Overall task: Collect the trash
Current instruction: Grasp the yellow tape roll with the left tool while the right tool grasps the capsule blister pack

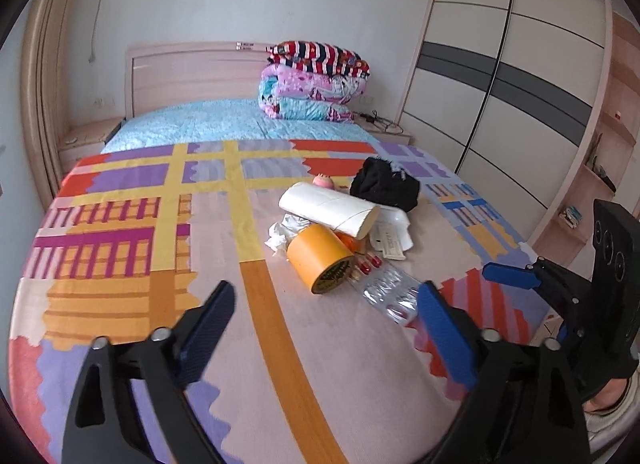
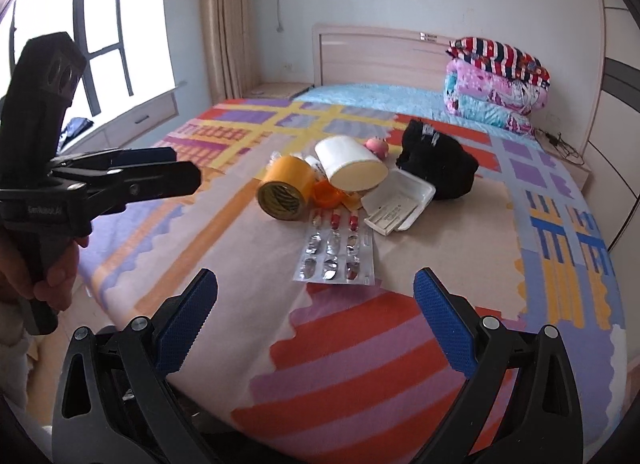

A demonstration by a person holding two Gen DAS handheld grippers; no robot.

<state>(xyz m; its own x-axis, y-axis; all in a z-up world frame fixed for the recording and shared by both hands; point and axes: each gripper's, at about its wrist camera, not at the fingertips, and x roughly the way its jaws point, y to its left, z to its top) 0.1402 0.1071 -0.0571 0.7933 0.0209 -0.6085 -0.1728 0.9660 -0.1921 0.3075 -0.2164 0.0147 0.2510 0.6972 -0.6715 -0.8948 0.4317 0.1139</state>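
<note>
A pile of trash lies on the patchwork bedspread (image 1: 132,264): a yellow tape roll (image 1: 320,260) (image 2: 284,192), a white paper roll (image 1: 328,208) (image 2: 348,168), a blister pack of red capsules (image 1: 390,296) (image 2: 336,252), a white foam tray (image 1: 390,232) (image 2: 400,200), crumpled tissue (image 1: 280,236) and a black cloth bundle (image 1: 384,184) (image 2: 436,168). My left gripper (image 1: 326,288) (image 2: 186,168) is open, short of the tape roll, with nothing between its fingers. My right gripper (image 2: 316,284) is open and empty, just short of the blister pack.
Folded quilts (image 1: 312,80) are stacked by the headboard (image 2: 380,52). A wardrobe (image 1: 512,76) stands right of the bed, a window (image 2: 92,32) left. A small pink toy (image 2: 378,146) sits behind the pile. Cables lie on the nightstand (image 1: 384,124).
</note>
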